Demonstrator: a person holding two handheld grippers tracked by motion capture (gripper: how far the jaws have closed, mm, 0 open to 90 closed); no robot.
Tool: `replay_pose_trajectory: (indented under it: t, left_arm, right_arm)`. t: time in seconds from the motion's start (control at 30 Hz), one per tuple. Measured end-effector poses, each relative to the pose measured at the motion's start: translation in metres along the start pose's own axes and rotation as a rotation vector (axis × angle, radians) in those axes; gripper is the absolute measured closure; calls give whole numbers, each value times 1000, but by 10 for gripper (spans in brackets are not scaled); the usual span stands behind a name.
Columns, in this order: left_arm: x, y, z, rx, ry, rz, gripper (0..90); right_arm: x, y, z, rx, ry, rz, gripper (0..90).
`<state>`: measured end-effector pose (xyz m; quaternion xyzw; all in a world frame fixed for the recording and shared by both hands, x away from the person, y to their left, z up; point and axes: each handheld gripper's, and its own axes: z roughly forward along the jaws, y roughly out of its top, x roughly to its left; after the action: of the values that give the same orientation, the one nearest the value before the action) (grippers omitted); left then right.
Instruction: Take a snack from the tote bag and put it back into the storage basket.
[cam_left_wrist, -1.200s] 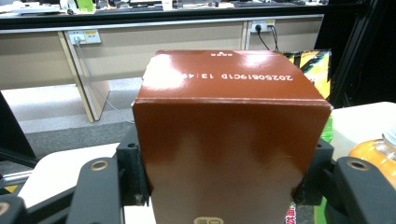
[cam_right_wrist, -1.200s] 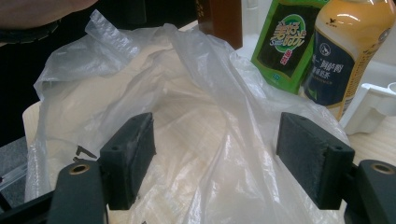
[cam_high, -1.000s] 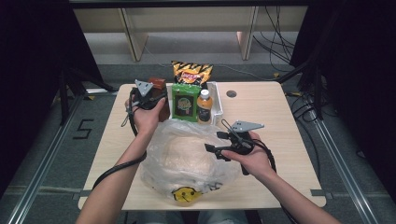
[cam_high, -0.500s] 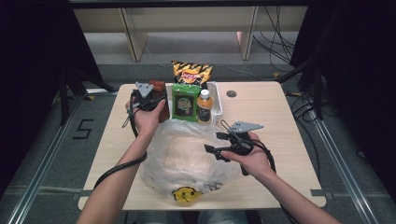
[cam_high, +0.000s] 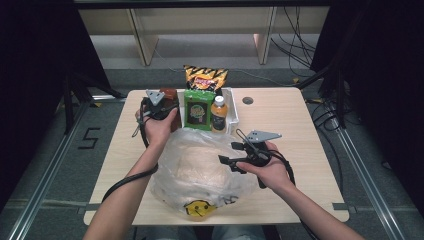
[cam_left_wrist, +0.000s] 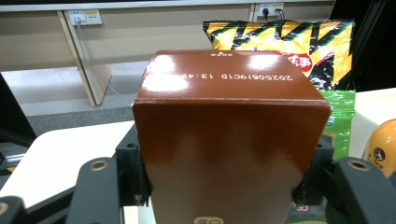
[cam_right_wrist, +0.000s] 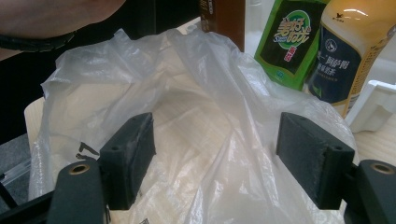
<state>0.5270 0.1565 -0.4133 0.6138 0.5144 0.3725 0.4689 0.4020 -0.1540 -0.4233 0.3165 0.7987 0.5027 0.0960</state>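
Note:
A brown carton (cam_left_wrist: 229, 140) stands upright between the jaws of my left gripper (cam_left_wrist: 224, 175), and both pads press on its sides. From above, that carton (cam_high: 169, 94) is at the left end of the white tray (cam_high: 234, 119), with the left gripper (cam_high: 167, 104) shut on it. A clear plastic bag (cam_high: 200, 170) lies crumpled on the table in front of the tray. My right gripper (cam_high: 231, 154) hovers at the bag's right edge. Its jaws stand wide apart over the bag (cam_right_wrist: 196, 121) and grip nothing (cam_right_wrist: 217, 149).
In the tray stand a green packet (cam_high: 197, 110) and a bottle of yellow drink (cam_high: 218, 114). A yellow chips bag (cam_high: 205, 77) leans behind them. The bag bears a yellow smiley print (cam_high: 198, 209) near the table's front edge. Bare tabletop (cam_high: 290, 115) lies right of the tray.

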Motion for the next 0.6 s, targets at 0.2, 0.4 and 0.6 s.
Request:
replay_pose_trajectory:
  t: [0.2,0.4,0.6]
  left_arm:
    - [0,-1,1,5,4,-3,367]
    - [0,-4,3,15,10,-4,366]
    - [1,-5,5,21,11,-7,365]
  right_arm:
    - [1,-1,1,-5,4,16,286]
    - [0,0,0,3,0,2,286]
    - [1,-1,1,-8,1,21,286]
